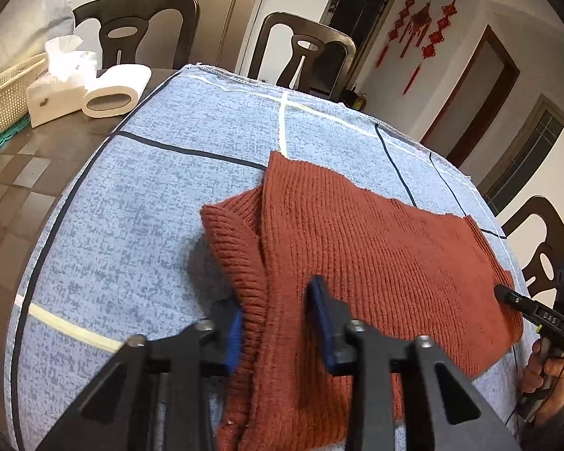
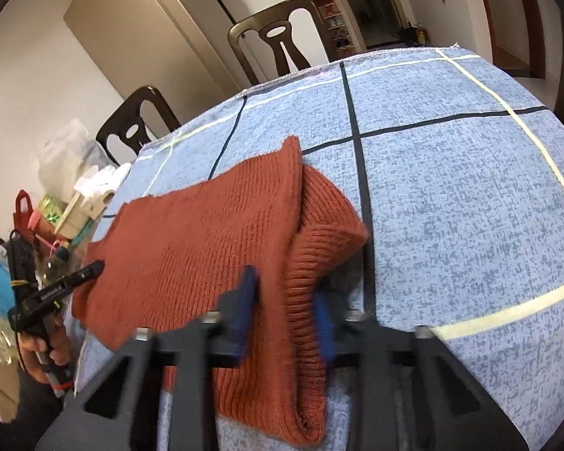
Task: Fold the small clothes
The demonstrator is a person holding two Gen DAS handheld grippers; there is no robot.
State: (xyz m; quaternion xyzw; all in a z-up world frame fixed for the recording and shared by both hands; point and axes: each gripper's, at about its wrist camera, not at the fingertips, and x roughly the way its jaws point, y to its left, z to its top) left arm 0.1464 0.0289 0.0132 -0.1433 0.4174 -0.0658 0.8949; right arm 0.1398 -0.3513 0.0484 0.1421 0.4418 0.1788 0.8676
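Observation:
A rust-red ribbed knit sweater (image 1: 376, 255) lies partly folded on a blue checked cloth (image 1: 131, 206) spread over the table. In the left wrist view my left gripper (image 1: 278, 323) has its blue pads closed on the sweater's near left edge, with the knit bunched between them. The right gripper's finger (image 1: 507, 297) meets the garment's right edge, with a hand below it. In the right wrist view my right gripper (image 2: 284, 312) pinches the ribbed edge of the sweater (image 2: 206, 233), which rises slightly off the cloth (image 2: 451, 206). The left gripper (image 2: 90, 268) shows at the far left.
Dark chairs (image 1: 300, 49) stand along the far side and one chair (image 1: 541, 248) at the right. A tissue pack (image 1: 62, 75), paper roll (image 1: 114, 92) and cream basket (image 1: 3, 101) sit on the bare dark tabletop at left. Bags and clutter (image 2: 56, 206) crowd that end.

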